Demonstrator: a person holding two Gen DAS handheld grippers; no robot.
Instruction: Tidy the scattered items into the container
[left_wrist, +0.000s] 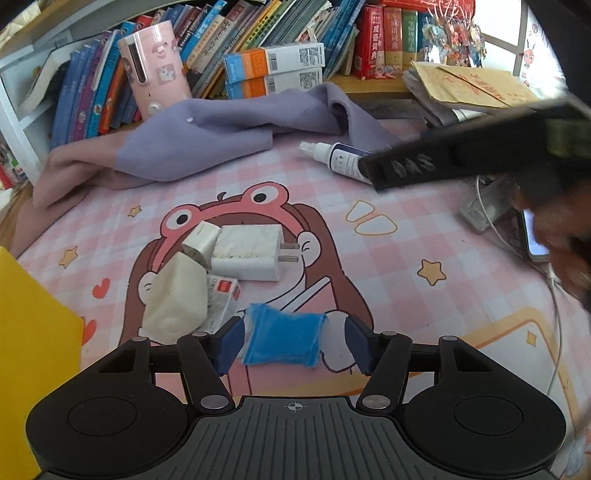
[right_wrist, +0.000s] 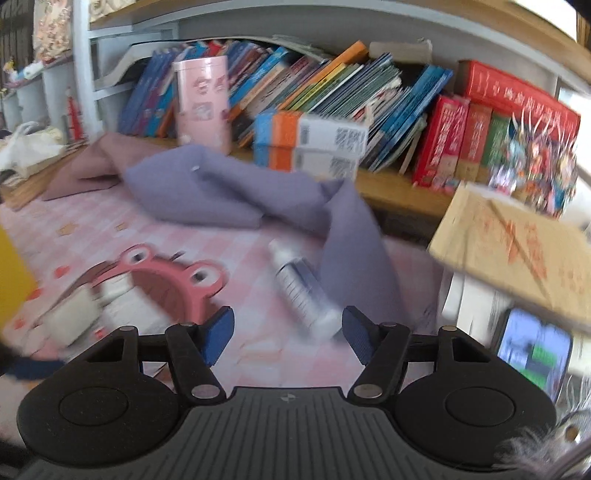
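Note:
In the left wrist view my left gripper (left_wrist: 293, 341) is open, its blue pads either side of a blue packet (left_wrist: 282, 339) lying on the pink cartoon mat (left_wrist: 406, 240). Beyond it lie a white charger (left_wrist: 247, 253), a small white adapter (left_wrist: 199, 242), a cream lump (left_wrist: 177, 299) and a small white box (left_wrist: 221, 299). A yellow container (left_wrist: 33, 350) stands at the left edge. A white spray bottle (left_wrist: 340, 157) lies further back. My right gripper (right_wrist: 288, 339) is open and empty just above that spray bottle (right_wrist: 303, 291); it shows blurred in the left wrist view (left_wrist: 424, 166).
A purple and pink cloth (left_wrist: 207, 140) is bunched at the back of the mat. Behind it are a pink cylinder (left_wrist: 155, 66), stacked boxes (left_wrist: 273, 70) and a shelf of books (left_wrist: 258, 26). A phone (right_wrist: 532, 354), cables (left_wrist: 491, 221) and paper envelopes (right_wrist: 517, 251) lie at the right.

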